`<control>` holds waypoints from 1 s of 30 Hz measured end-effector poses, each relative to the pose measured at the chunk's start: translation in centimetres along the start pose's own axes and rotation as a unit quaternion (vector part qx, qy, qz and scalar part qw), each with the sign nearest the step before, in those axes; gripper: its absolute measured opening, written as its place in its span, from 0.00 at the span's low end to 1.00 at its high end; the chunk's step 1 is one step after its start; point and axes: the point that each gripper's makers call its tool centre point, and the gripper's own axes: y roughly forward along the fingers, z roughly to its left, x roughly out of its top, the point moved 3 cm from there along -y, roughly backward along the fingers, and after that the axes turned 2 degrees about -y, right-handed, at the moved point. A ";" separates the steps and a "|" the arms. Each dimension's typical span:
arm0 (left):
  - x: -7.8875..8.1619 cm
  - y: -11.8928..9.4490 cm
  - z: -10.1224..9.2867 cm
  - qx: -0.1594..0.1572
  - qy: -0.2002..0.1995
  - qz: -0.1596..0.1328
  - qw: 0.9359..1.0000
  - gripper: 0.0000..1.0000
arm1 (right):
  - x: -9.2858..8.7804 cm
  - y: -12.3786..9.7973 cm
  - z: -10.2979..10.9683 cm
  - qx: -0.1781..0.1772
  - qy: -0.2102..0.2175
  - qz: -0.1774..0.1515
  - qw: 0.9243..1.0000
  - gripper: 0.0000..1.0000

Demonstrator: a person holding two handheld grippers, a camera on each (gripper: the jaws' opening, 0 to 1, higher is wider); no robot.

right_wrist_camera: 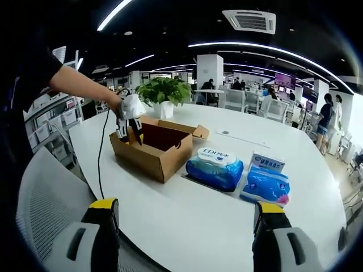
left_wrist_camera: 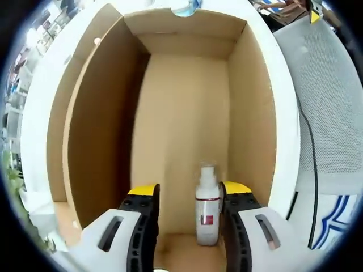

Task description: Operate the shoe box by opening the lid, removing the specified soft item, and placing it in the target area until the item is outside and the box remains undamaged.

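The brown cardboard shoe box (right_wrist_camera: pixel 161 152) stands open on the white table (right_wrist_camera: pixel 187 221), its flap (right_wrist_camera: pixel 199 132) folded outward. A person's hand holds my left gripper (right_wrist_camera: pixel 129 123) dipped into the box's left end. Seen from inside, the box walls (left_wrist_camera: pixel 102 124) surround my left gripper (left_wrist_camera: pixel 189 190), which is open. A small white bottle with a red label (left_wrist_camera: pixel 207 205) stands upright on the box floor between the fingers, close against the right fingertip (left_wrist_camera: pixel 235 188). My right gripper (right_wrist_camera: pixel 186 205) is open and empty, low over the near table edge, well short of the box.
A blue wet-wipes pack (right_wrist_camera: pixel 214 167) and a blue-and-white tissue pack (right_wrist_camera: pixel 265 184) lie on the table right of the box. A potted plant (right_wrist_camera: pixel 164 90) stands behind it. A grey mesh chair (right_wrist_camera: pixel 45 198) sits at the lower left, with a black cable (right_wrist_camera: pixel 101 158) hanging over the table edge.
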 end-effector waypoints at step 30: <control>-2.3 0.9 -0.3 -0.002 -0.018 0.012 1.000 0.29 | 0.1 0.1 -0.2 -0.002 -0.004 -0.005 1.000 0.98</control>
